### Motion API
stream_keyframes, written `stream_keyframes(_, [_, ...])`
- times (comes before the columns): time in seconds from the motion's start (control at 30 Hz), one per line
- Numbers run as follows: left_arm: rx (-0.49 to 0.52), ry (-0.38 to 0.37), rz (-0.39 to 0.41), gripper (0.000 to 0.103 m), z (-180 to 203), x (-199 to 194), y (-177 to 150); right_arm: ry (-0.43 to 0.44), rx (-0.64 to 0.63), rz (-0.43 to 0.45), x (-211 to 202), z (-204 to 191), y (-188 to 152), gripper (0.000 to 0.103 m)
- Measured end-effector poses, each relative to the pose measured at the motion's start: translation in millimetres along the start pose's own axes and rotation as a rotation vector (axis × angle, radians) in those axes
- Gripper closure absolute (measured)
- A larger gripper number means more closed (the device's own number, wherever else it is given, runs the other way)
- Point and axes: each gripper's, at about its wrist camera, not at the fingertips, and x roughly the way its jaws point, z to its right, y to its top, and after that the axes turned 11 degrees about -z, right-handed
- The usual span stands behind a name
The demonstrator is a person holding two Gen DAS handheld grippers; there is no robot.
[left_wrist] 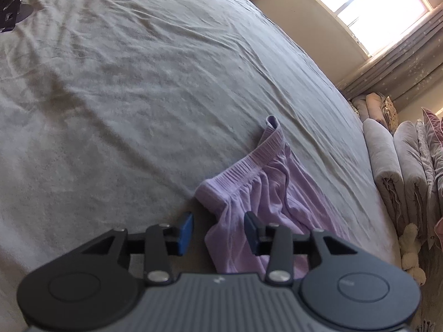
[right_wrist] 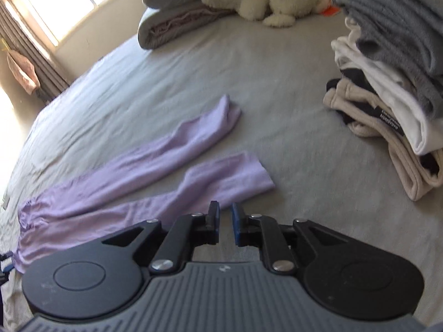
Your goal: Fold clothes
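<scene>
Lilac trousers lie spread on the grey bed sheet. In the left wrist view their ribbed waistband (left_wrist: 246,166) lies just ahead of my left gripper (left_wrist: 218,229), which is open and empty, its jaws standing either side of the waist corner. In the right wrist view the two legs (right_wrist: 155,166) stretch away side by side, cuffs toward the far end. My right gripper (right_wrist: 225,221) hovers over the nearer leg, close to its cuff (right_wrist: 249,174), jaws a narrow gap apart with nothing between them.
A stack of folded clothes (right_wrist: 387,91) sits at the right of the bed. Folded quilts (right_wrist: 177,13) and a white plush toy (right_wrist: 277,0) lie at the far end. Rolled bedding (left_wrist: 393,166) lines the bed's right edge. Window (left_wrist: 360,2) beyond.
</scene>
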Motion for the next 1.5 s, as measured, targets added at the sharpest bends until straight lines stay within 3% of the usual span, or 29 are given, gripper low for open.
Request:
stream_keyframes(0.07, [0.004,-0.007,0.011,0.064,0,2,1,-0.002,0.023,-0.009,4,5,2,0.061])
stream_keyframes(0.1, [0.004,-0.008,0.012,0.069,0,3,2,0.004,0.043,-0.009,7,8,3,0.058])
stream_keyframes(0.2, [0.012,-0.005,0.01,0.09,1,9,3,0.045,0.081,0.015,16,14,10,0.058])
stream_keyframes(0.27, [0.02,0.007,0.013,0.096,2,11,3,0.073,0.078,0.016,25,13,14,0.058])
stream_keyframes(0.33, [0.014,0.005,0.03,0.098,2,6,5,0.035,0.03,0.031,26,4,16,0.088])
stream_keyframes(0.37, [0.009,0.001,0.039,0.099,2,3,6,0.012,0.007,0.044,24,-1,17,0.097])
stream_keyframes(0.5, [-0.028,-0.091,0.07,0.099,0,-29,10,0.15,0.03,0.274,-34,-1,8,0.097])
stream_keyframes(0.6, [-0.032,-0.143,0.087,0.099,0,-51,11,0.21,0.037,0.381,-70,-1,-5,0.097])
stream_keyframes(0.67, [-0.024,-0.132,0.088,0.099,-2,-54,10,0.204,0.054,0.385,-74,3,-6,0.097])
stream_keyframes(0.77, [-0.052,-0.068,0.03,0.099,-8,-43,10,0.076,0.092,0.217,-40,10,4,0.097])
stream_keyframes(0.83, [-0.074,-0.056,0.002,0.099,-13,-38,7,0.014,0.092,0.159,-26,12,7,0.097])
stream_keyframes(1.03, [-0.063,-0.063,0.023,0.1,-14,-57,-3,0.192,0.072,0.25,-59,8,-2,0.097])
stream_keyframes(1.23, [-0.059,-0.045,0.008,0.1,-19,-54,-7,-0.001,0.008,0.142,-29,7,6,0.097])
stream_keyframes(1.3, [-0.052,-0.032,0.008,0.1,-17,-50,-7,0.077,-0.02,0.185,-33,5,6,0.096])
stream_keyframes(1.43, [-0.055,-0.01,-0.004,0.1,-18,-42,-8,0.008,-0.004,0.158,-19,1,11,0.092])
stream_keyframes(1.5, [-0.067,-0.018,-0.011,0.099,-20,-41,-8,0.062,0.009,0.183,-22,5,12,0.091])
